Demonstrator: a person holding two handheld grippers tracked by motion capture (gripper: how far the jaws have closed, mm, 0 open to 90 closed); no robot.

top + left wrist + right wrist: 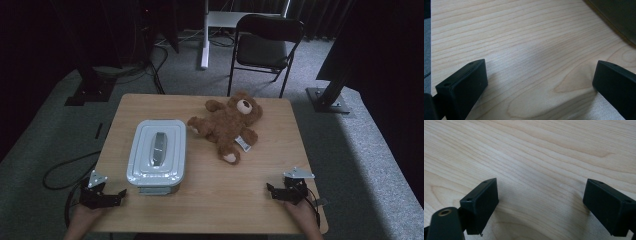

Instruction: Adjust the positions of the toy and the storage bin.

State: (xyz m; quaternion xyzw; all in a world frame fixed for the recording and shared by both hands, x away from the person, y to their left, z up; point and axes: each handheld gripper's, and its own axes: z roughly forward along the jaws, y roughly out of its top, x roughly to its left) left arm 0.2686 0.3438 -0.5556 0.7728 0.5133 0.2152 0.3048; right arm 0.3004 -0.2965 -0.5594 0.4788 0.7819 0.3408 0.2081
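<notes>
A brown teddy bear point(230, 124) lies on its back at the middle back of the wooden table point(210, 190), with a white tag by its leg. Left of it stands a pale blue-grey lidded box point(157, 156) with a handle on its lid. My left gripper point(107, 194) rests at the table's front left corner, just left of the box, open with bare wood between its jaws point(539, 82). At the front right my right gripper point(281, 192) is also open over bare wood point(540, 202). A hand holds each gripper from below.
Behind the table stands a black folding chair point(265, 45) beside a white post point(205, 35). Black frame stands point(330, 95) sit on the grey carpet at both back sides. Cables point(65, 170) trail on the floor at the left.
</notes>
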